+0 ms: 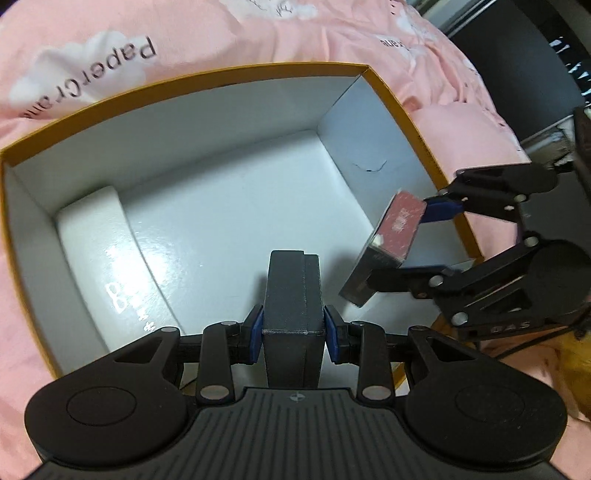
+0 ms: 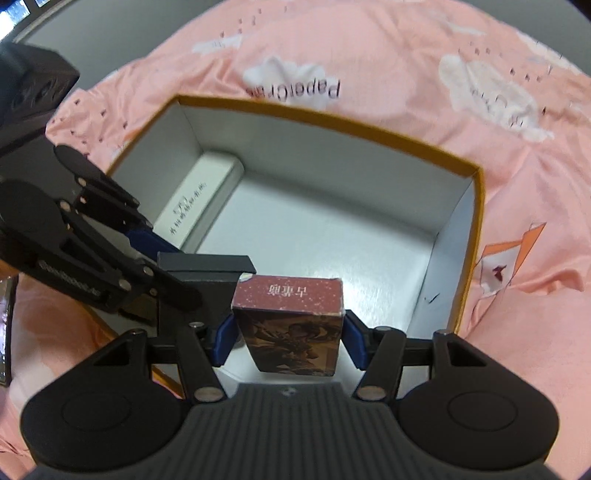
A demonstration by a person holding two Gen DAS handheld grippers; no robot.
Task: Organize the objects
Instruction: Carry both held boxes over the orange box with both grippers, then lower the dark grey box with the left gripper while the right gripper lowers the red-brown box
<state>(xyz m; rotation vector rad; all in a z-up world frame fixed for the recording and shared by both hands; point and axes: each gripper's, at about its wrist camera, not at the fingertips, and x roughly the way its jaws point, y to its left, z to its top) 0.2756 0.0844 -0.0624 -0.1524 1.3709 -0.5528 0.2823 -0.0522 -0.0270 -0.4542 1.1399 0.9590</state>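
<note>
We see a pink bedsheet (image 1: 258, 33) with white clouds (image 2: 491, 88) under everything, and something dark and black (image 1: 524, 74) beside it.

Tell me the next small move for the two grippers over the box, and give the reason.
Probably lower the left gripper and set its dark block on the bare white floor of the yellow-rimmed box. Both grippers hold their loads above the opening; the right gripper grips the red card box, and only a white packet lies inside.

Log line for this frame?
left claw: shut on black box | right claw: shut on red box | both over bin
</note>
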